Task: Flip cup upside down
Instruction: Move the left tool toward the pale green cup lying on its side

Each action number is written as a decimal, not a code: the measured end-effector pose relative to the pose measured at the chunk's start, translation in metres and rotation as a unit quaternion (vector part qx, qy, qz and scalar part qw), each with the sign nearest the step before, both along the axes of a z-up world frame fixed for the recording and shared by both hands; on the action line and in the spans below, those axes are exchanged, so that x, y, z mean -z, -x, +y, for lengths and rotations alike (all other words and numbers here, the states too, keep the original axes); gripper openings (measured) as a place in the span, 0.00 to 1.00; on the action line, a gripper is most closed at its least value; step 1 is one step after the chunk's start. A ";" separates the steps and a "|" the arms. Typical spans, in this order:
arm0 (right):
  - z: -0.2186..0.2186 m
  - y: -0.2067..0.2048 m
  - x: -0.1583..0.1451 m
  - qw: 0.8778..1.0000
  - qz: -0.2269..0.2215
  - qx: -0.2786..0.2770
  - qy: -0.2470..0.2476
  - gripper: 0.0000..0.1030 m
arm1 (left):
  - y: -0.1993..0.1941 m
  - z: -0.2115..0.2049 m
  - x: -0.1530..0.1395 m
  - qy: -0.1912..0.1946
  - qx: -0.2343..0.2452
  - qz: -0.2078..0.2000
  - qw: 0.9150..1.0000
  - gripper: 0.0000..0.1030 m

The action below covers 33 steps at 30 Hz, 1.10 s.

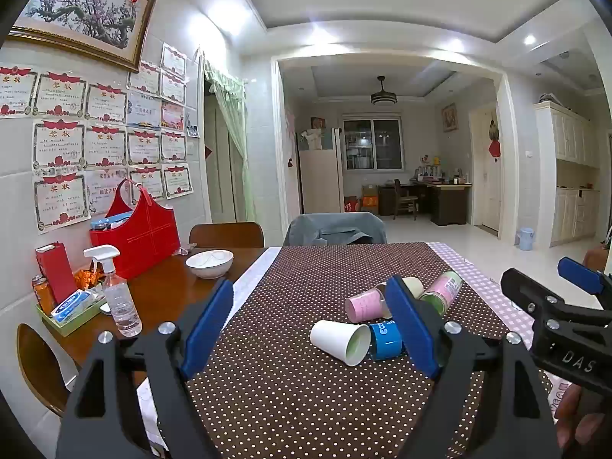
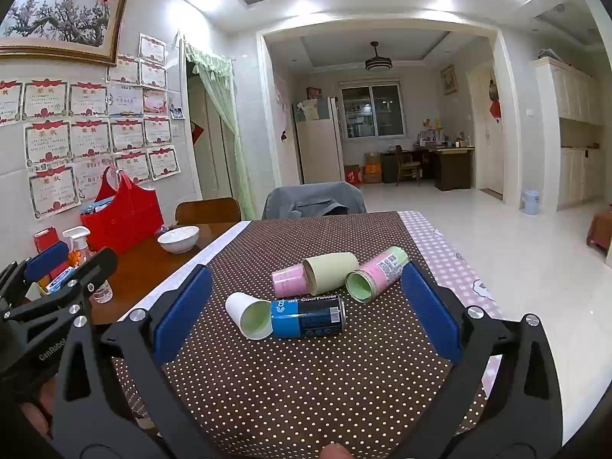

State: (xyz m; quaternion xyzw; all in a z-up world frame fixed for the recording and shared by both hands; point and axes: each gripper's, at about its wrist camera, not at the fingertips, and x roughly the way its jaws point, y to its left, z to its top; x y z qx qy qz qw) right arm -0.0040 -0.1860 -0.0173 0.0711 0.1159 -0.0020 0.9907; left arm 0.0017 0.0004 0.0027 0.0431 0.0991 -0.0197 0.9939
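Several cups lie on their sides on the brown dotted tablecloth. A white paper cup lies with its mouth towards me, beside a blue and black can. Behind them lie a pink cup, a cream cup and a pink-and-green cup. The white cup and can also show in the left wrist view. My left gripper is open, above the cloth short of the cups. My right gripper is open, with the cups showing between its fingers.
A white bowl, a spray bottle, a red bag and a green tray of small items stand on the wooden table at the left. Chairs stand at the table's far end. A pink checked cloth covers the right edge.
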 end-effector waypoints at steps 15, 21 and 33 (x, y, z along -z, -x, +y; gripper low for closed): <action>0.004 0.002 -0.003 1.000 0.001 0.001 0.000 0.94 | 0.000 0.000 0.000 0.000 0.000 0.000 1.000 0.78; 0.001 -0.009 0.004 1.000 0.003 0.001 0.002 0.94 | -0.002 0.000 -0.002 0.002 0.002 -0.001 1.000 0.78; 0.000 -0.042 0.005 0.999 0.033 0.006 0.020 0.94 | -0.043 -0.005 0.004 -0.017 0.009 0.024 1.000 0.78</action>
